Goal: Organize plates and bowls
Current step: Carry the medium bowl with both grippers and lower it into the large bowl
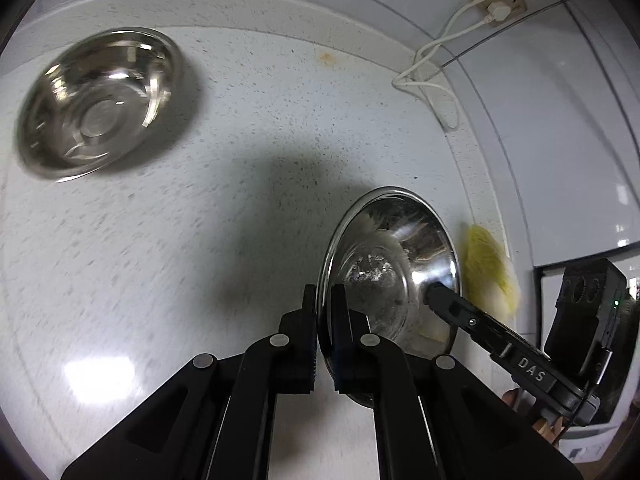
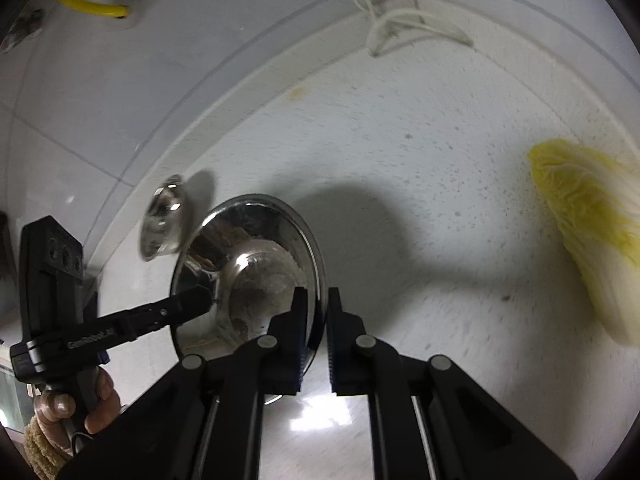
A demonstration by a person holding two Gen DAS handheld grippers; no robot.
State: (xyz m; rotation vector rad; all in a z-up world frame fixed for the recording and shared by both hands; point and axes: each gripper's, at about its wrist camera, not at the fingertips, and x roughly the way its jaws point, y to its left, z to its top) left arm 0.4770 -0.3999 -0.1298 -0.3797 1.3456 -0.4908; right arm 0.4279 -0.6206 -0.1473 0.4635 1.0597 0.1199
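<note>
Counter (image 1: 248,128) w/ bowl (image 1: 98,102), cabbage (image 2: 592,228), cord (image 1: 430,84)

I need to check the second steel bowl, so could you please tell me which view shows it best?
The left wrist view: the second steel bowl sits face-up on the counter, interior visible. The right wrist view shows it only as a small, blurred sliver.

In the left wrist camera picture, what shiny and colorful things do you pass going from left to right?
Steel bowl on the counter → held steel bowl, its rim pinched between the left gripper fingers → yellow cabbage → right gripper's body at the far right.
</note>
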